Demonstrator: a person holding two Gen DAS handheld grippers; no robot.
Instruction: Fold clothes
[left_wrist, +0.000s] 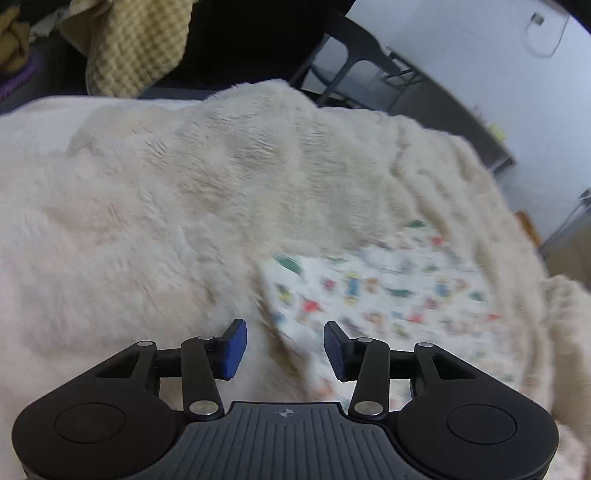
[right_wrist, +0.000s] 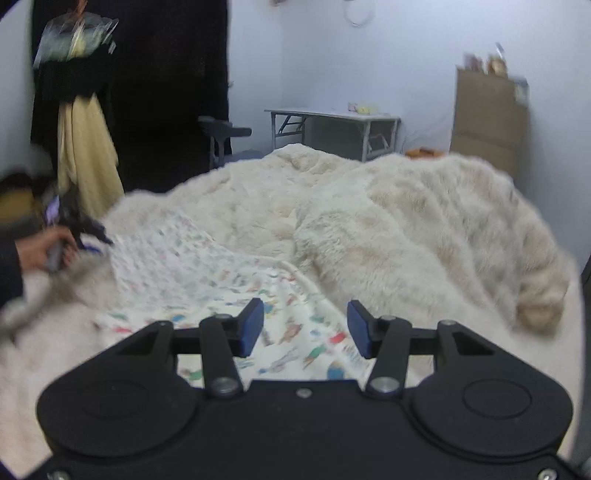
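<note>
A white cloth printed with small colourful figures (left_wrist: 388, 291) lies spread on a fluffy cream blanket (left_wrist: 184, 184). My left gripper (left_wrist: 284, 349) hovers over the cloth's left edge, where it meets the fur. Its blue pads stand apart and nothing is pressed between them. In the right wrist view the same printed cloth (right_wrist: 177, 254) runs from the left down under my right gripper (right_wrist: 306, 328), which is open just above it. The blanket (right_wrist: 406, 229) bunches up high at the right. At the far left a hand (right_wrist: 40, 251) holds the blurred left gripper (right_wrist: 85, 229) at the cloth's far corner.
A checked yellowish cloth (left_wrist: 129, 48) and a dark chair (left_wrist: 347, 48) stand beyond the blanket. In the right wrist view, hanging clothes (right_wrist: 85, 147), a folding table (right_wrist: 332, 125) and a tall cardboard box (right_wrist: 487, 114) line the back wall.
</note>
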